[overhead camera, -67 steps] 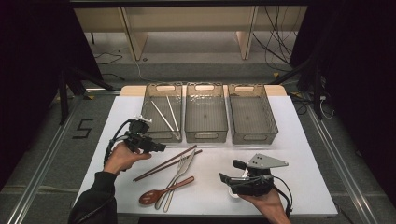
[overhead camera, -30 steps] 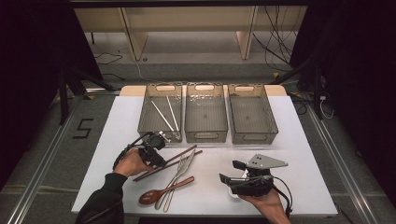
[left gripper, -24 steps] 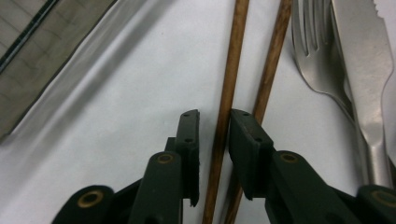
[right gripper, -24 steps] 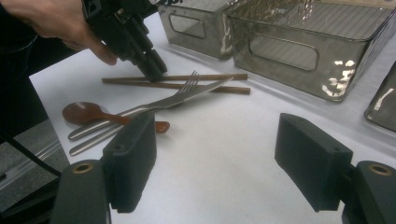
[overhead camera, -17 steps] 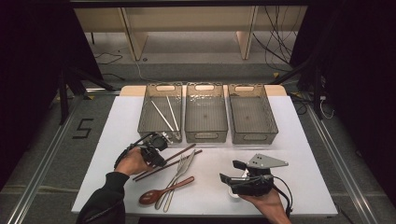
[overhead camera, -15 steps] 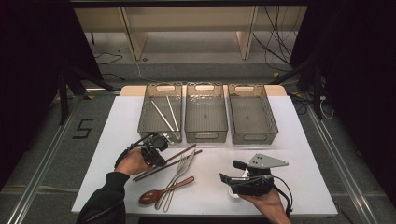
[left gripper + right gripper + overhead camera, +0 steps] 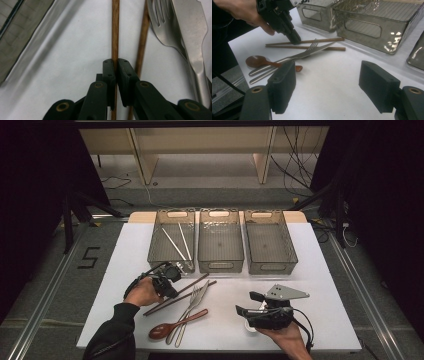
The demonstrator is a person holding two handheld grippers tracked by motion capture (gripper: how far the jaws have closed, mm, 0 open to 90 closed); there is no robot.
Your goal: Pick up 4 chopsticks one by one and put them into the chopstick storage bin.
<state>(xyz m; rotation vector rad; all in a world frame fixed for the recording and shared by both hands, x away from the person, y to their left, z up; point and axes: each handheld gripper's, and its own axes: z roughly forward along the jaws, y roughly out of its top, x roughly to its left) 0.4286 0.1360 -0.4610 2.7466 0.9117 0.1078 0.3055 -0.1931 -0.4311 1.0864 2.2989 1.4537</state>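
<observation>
Left tongs [image 7: 116,65] have just been closing and are now pinching the nearer brown chopstick [image 7: 115,30]. It is lying flat on the table [image 7: 320,285], long axis running straight ahead between the pads. Right tongs [image 7: 327,83] are sitting open, well apart.

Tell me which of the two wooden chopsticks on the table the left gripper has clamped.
The left gripper is shut on the chopstick nearer the bins; the second chopstick, beside the fork, lies free outside the jaws.
</observation>
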